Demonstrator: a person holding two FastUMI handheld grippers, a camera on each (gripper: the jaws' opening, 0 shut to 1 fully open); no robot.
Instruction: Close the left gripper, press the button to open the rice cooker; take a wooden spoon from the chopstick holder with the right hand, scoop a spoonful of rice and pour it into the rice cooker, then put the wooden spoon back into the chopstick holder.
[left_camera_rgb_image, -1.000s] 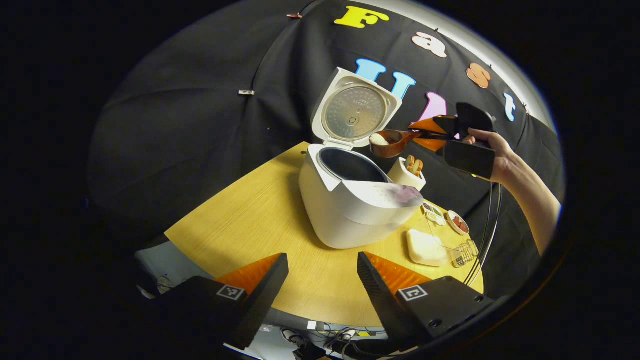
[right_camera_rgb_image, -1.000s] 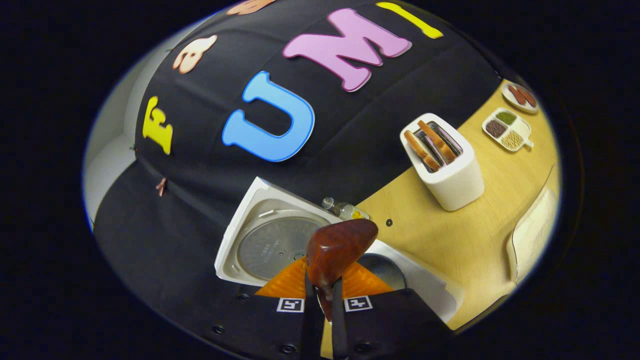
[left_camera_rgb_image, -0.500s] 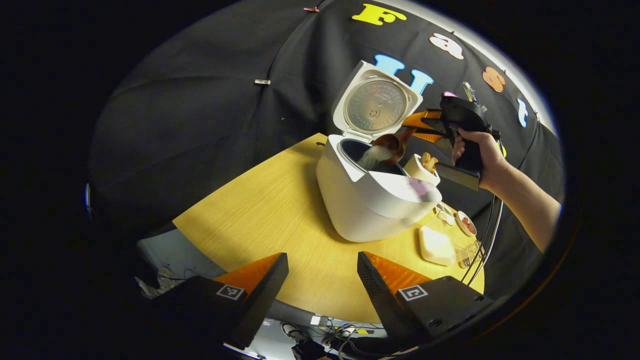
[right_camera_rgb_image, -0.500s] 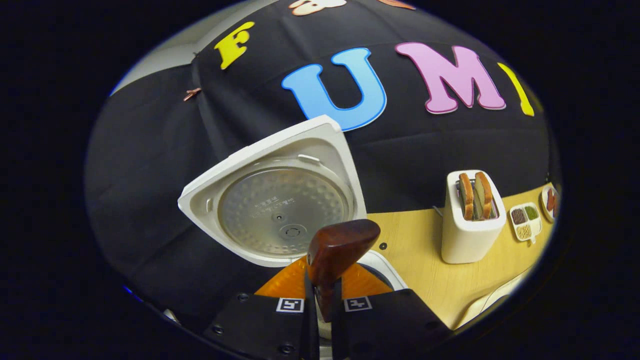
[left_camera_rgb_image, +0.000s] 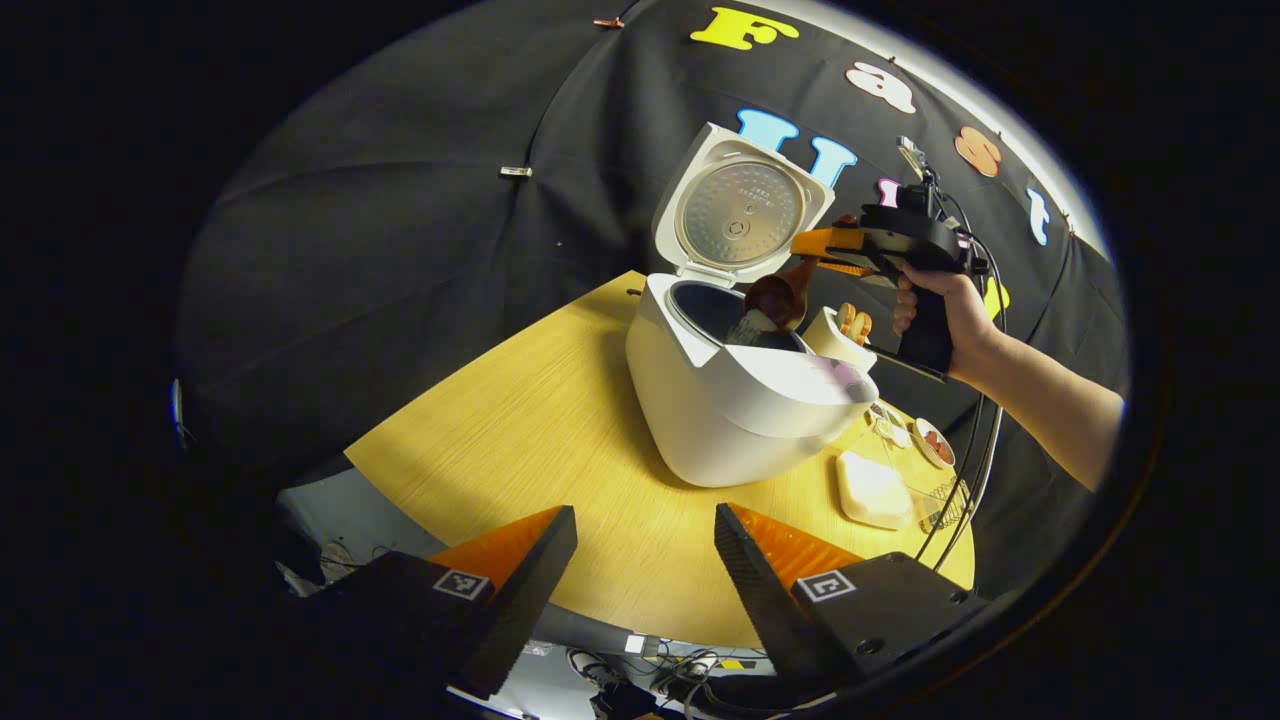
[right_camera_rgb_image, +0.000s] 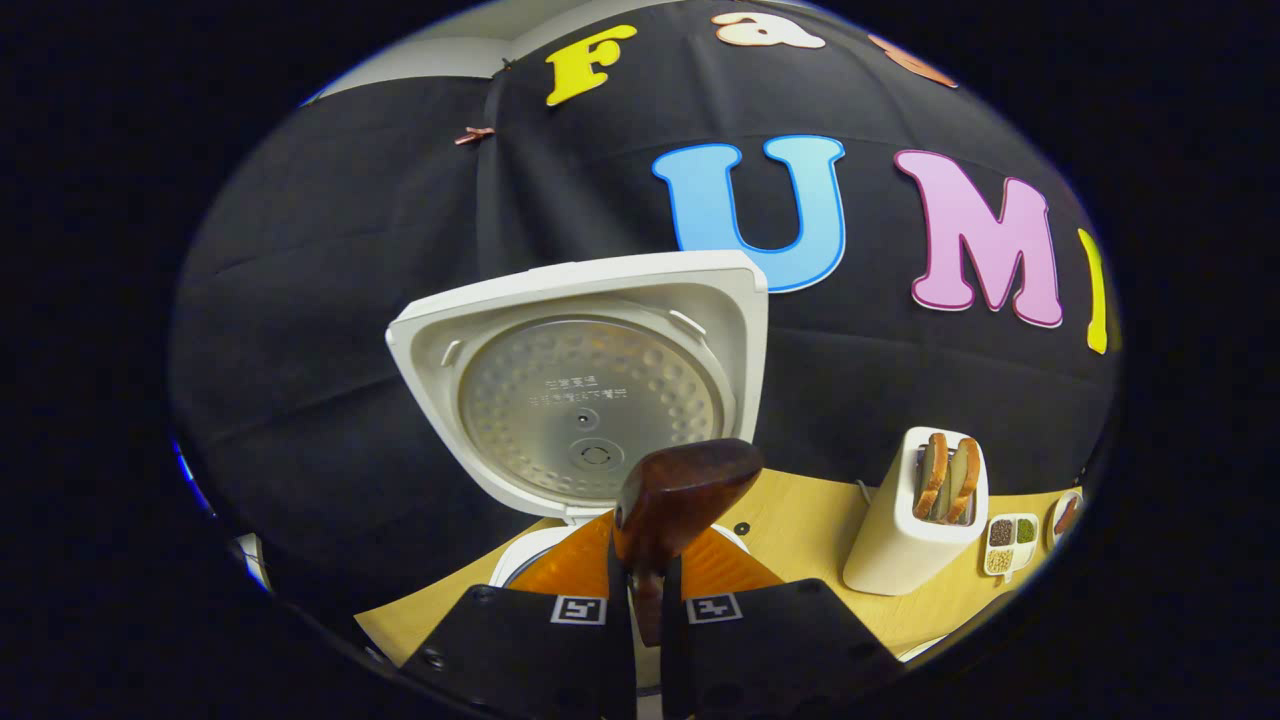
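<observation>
The white rice cooker (left_camera_rgb_image: 735, 410) stands on the wooden table (left_camera_rgb_image: 520, 420) with its lid (left_camera_rgb_image: 738, 205) swung up. In the left gripper view, a hand holds my right gripper (left_camera_rgb_image: 815, 243) above the pot, shut on the handle of the wooden spoon (left_camera_rgb_image: 776, 297). The spoon's bowl is tipped downward and white rice (left_camera_rgb_image: 750, 325) spills from it into the pot. In the right gripper view, the spoon (right_camera_rgb_image: 680, 490) sticks up from my right gripper (right_camera_rgb_image: 645, 590) in front of the lid (right_camera_rgb_image: 590, 390). My left gripper (left_camera_rgb_image: 645, 515) hangs open over the table's near edge, holding nothing.
A white toaster (right_camera_rgb_image: 915, 520) with bread slices stands right of the cooker, with a divided dish of grains (right_camera_rgb_image: 1010, 530) beyond it. A white rounded box (left_camera_rgb_image: 872, 490) and a wire rack (left_camera_rgb_image: 938, 503) sit near the table's right edge. Cables hang below the hand.
The right gripper has rolled and dipped over the pot. The spoon, level and full a second ago, is now tipped with rice pouring out. The left gripper has barely shifted.
</observation>
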